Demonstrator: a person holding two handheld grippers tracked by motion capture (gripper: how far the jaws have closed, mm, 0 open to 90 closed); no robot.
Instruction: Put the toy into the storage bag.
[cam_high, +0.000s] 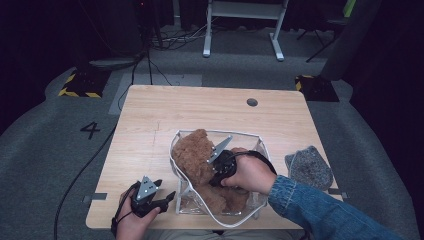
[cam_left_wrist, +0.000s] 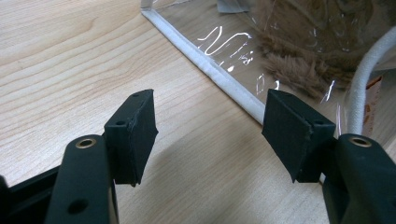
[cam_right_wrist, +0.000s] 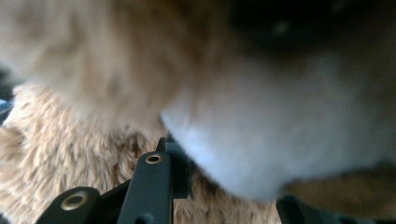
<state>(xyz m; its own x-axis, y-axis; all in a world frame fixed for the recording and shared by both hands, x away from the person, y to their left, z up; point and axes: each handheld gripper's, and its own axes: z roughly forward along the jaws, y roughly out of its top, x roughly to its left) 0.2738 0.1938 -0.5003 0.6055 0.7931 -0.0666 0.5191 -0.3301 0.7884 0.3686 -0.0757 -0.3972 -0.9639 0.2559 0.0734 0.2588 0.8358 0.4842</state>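
Dark floor and cables surround my pale wood table (cam_high: 150, 115). From above, my right gripper (cam_high: 218, 159) digs into the brown plush bear (cam_high: 192, 152) inside the clear bag (cam_high: 260, 145). Beside my left gripper (cam_left_wrist: 210, 135), its fingers (cam_left_wrist: 135, 128) wide and empty, lies the bag's white edge. Ahead of my right fingers (cam_right_wrist: 154, 182) is blurred fur; I judge them pinching soft, light plush. Grip deep pile.

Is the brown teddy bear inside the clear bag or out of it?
Inside. The teddy bear lies within the clear bag; its fur shows behind the clear wall.
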